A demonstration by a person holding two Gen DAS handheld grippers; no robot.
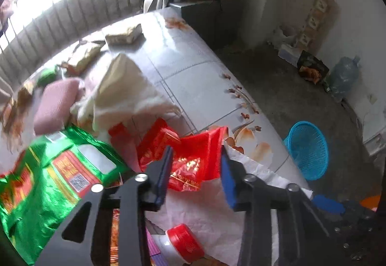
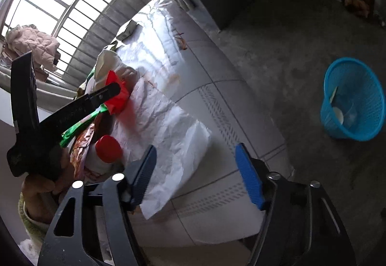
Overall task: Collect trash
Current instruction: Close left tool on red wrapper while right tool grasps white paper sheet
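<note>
The left gripper (image 1: 196,167) hangs over a cluttered table (image 1: 193,68) with its 2 blue pads partly apart and a red foil wrapper (image 1: 193,164) lying between them; in the right wrist view the tip of that gripper sits right at the wrapper (image 2: 115,94), but whether the pads press on it cannot be told. Left of the wrapper lies a green foil bag (image 1: 60,169), and nearer, below the gripper, a white bottle with a red cap (image 1: 184,244) lies on its side. A crumpled white paper (image 2: 173,130) spreads across the near part of the table, running under the red wrapper. The right gripper (image 2: 195,174) hovers above the near end of that paper, its jaws fairly wide and nothing between them. A hand (image 2: 45,184) grips the left gripper's handle at the left edge of the right wrist view. On the floor to the right, well apart from the table, stands a blue mesh basket (image 2: 354,126) with a few pale items already inside it.
</note>
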